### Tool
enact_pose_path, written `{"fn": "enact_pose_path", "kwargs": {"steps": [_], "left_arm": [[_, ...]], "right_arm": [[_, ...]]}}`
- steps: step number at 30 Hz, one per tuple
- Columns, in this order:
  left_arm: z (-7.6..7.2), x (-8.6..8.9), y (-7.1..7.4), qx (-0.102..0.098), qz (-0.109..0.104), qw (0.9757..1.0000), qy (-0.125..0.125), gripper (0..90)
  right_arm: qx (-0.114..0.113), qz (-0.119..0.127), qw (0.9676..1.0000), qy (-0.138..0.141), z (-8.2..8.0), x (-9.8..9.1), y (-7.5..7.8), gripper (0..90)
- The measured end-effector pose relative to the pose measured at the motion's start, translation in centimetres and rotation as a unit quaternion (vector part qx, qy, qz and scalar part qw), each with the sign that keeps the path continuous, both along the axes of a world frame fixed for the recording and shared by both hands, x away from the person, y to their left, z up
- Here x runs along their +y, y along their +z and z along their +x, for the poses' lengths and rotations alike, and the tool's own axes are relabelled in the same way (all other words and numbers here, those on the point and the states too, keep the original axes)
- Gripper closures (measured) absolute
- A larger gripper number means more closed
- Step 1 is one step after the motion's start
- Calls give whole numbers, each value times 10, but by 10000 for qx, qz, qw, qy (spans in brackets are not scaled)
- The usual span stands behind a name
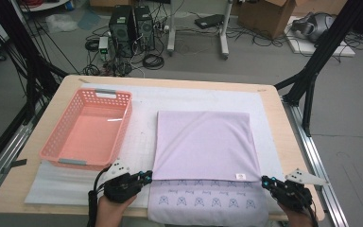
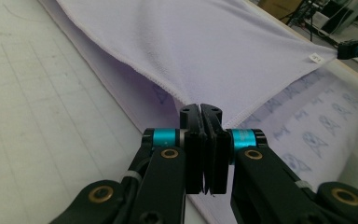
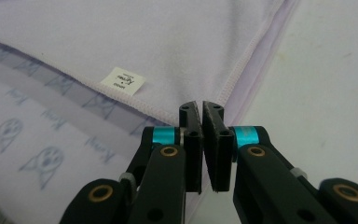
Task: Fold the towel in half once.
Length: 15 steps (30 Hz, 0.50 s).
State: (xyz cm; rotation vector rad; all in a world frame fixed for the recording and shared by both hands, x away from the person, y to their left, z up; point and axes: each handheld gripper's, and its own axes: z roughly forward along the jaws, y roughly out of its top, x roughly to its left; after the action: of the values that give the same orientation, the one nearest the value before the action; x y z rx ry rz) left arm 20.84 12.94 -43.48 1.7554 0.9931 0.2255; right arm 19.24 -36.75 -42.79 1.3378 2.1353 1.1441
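Left gripper (image 1: 147, 176) sits at the near-left corner of the towel's (image 1: 203, 142) folded upper layer. In the left gripper view the jaws are pressed together on that corner's hemmed edge (image 2: 186, 100), so it is pinching the towel. The right gripper (image 1: 266, 181) is at the near-right corner of the same layer; in the right gripper view its jaws are closed on the stitched corner (image 3: 200, 105), likewise pinching cloth. A hand (image 1: 111, 210) holds the left gripper at the table's near edge.

Towel: lilac, lying flat on the white mat (image 1: 142, 142), right of centre. It is folded over itself: the plain upper layer covers most of it, and a strip of the lower layer, printed with small cat-face motifs (image 1: 198, 202), shows along the near side. That printed strip reaches the near edge of the table (image 1: 283, 137). A small white label (image 3: 122, 80) is sewn near the right corner of the upper layer, just beside the right gripper.

Left of the towel, apart from it, a pink basket (image 1: 71, 142) stands on the mat, with grey handles at its near and far ends.

Beyond the table: two black computer towers (image 1: 132, 26) on the floor among cables, a cardboard box (image 1: 264, 16) further right.
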Motion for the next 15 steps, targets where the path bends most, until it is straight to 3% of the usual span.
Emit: {"fn": "enact_pose_path", "kwargs": {"steps": [6, 15], "left_arm": [[-21, 3, -1, -27, 35, 9999, -95, 875], [-51, 7, 0, -79, 58, 9996, -255, 876]], "right_arm": [[66, -80, 9999, 102, -28, 0, -1, 869], [16, -2, 9998, 200, -64, -2, 3, 869]]}}
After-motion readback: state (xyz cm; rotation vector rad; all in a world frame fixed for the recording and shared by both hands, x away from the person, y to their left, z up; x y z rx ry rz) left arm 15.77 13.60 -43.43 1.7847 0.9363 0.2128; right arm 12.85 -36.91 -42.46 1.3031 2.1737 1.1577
